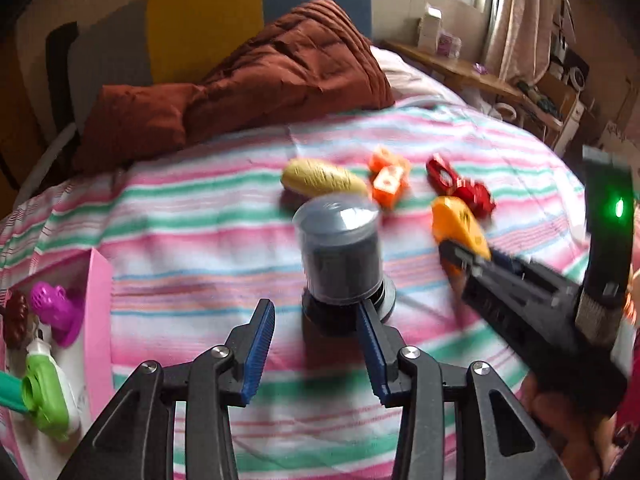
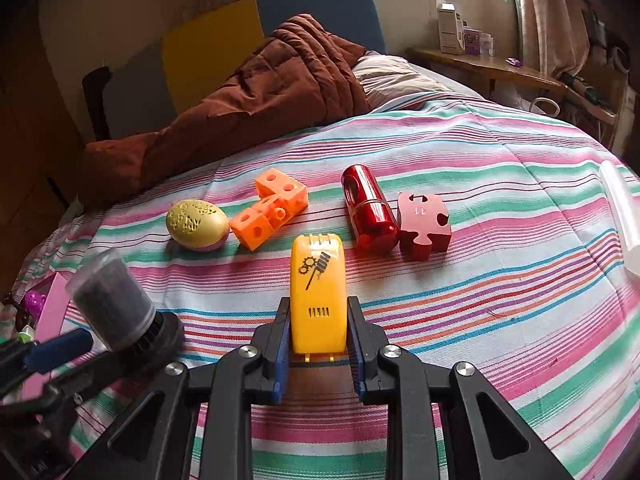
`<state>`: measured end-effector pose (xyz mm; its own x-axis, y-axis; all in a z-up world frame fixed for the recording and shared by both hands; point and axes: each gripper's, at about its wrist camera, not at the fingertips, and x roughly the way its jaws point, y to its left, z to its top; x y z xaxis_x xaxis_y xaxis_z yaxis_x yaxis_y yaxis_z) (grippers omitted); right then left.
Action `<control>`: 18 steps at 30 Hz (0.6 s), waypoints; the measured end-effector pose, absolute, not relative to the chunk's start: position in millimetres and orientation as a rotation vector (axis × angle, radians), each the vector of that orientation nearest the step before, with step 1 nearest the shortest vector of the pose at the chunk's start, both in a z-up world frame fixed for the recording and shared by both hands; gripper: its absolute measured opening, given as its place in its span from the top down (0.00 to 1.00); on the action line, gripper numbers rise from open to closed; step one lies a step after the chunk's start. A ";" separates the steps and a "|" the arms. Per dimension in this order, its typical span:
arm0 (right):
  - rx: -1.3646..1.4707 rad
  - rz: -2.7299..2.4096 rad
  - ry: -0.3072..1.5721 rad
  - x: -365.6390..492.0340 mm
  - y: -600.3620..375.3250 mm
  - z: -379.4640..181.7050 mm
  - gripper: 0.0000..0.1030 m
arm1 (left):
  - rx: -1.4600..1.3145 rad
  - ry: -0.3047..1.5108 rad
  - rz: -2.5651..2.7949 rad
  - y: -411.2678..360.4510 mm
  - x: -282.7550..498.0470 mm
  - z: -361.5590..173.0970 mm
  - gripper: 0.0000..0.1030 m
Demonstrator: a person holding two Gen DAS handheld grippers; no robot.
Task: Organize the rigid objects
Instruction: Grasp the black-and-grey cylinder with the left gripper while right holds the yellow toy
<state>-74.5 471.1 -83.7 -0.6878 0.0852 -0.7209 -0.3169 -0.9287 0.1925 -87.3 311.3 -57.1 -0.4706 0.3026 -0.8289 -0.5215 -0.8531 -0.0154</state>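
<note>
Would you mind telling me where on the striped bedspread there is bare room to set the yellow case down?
The striped bedspread lies bare to the right of the yellow case and nearer than the red cylinder and puzzle piece. It is crowded in the row of gold egg, orange cubes and red pieces, and at left by the dark jar.

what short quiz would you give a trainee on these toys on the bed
1. True or false: the right gripper has its fingers shut on the yellow case.
2. What lies right beside the red cylinder? A) puzzle piece B) spoon C) book
3. Fill in: in the right wrist view, the gold egg lies ___ of the orange blocks.
Key: 1 true; 2 A; 3 left.
</note>
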 end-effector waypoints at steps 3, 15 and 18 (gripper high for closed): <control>-1.104 2.654 0.471 -72.5 473.9 -83.7 0.77 | -1.248 0.269 2.297 305.1 -77.3 -62.4 0.59; -1.107 2.647 0.450 -73.0 471.5 -82.9 0.77 | -1.157 0.248 2.306 322.7 -85.5 -45.6 0.37; -1.107 2.645 0.443 -73.4 469.9 -82.7 0.77 | -1.150 0.294 2.316 331.4 -89.0 -50.0 0.37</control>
